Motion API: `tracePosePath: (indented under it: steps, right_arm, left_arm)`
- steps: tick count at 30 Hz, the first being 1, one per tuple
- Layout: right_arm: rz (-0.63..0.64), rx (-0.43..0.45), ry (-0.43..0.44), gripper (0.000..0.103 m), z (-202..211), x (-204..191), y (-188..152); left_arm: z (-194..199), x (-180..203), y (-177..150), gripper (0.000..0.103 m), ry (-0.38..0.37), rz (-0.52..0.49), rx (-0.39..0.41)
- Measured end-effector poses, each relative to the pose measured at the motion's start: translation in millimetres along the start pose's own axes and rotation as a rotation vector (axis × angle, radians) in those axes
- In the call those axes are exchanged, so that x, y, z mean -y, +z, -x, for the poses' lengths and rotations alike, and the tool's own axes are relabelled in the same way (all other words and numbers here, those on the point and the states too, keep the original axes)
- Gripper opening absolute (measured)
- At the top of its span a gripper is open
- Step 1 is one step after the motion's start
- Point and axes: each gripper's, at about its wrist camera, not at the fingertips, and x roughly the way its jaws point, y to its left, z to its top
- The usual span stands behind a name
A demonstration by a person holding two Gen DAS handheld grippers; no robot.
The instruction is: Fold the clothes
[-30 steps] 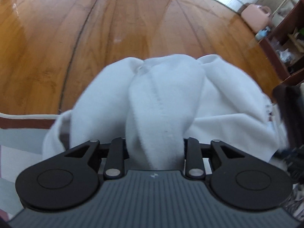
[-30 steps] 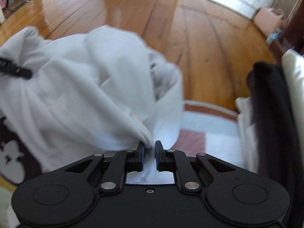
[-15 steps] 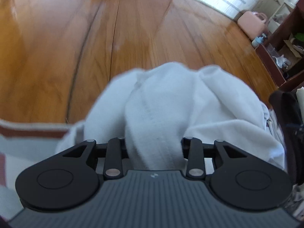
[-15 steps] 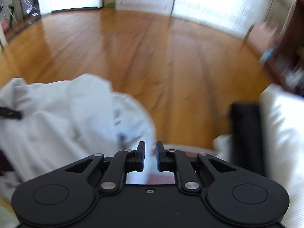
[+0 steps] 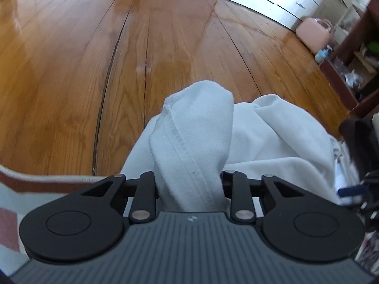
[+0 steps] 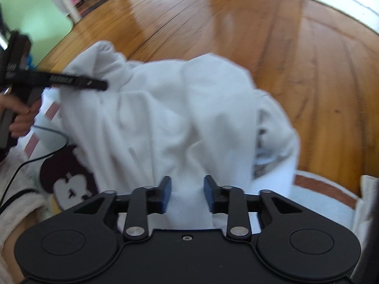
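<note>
Right gripper jaws have parted around white garment; left gripper jaws hidden (cloth-covered), state unclear.

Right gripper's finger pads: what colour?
Blue pads on black fingers, clearest in the right wrist view; the white garment passes between them.

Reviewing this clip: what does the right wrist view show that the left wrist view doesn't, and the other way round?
Only the right wrist view shows the person's hand, a cartoon mouse print and a green wall; its right gripper stands open around white cloth. Only the left wrist view shows the hemmed fold clamped in the left gripper, a pink case and a dark shelf unit. Both show the white garment and wooden floor.
</note>
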Motion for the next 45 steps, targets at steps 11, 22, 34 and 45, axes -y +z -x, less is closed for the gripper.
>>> tracePosePath:
  steps: [11, 22, 34, 45]
  right_arm:
    - [0.104, -0.082, -0.194, 0.026, -31, -25, -10]
    - [0.202, 0.133, -0.058, 0.012, 85, -55, -25]
    - [0.426, -0.41, 0.113, 0.012, 2, -71, -84]
    - [0.471, -0.577, 0.211, 0.013, -2, -68, -86]
  left_arm:
    - [54, 57, -11, 0.017, 0.035, -0.214, 0.17]
    - [121, 48, -25, 0.045, -0.072, -0.113, 0.149]
    - [96, -4, 13, 0.046, 0.005, 0.149, 0.1]
    - [49, 8, 43, 0.06, 0.121, 0.034, 0.125]
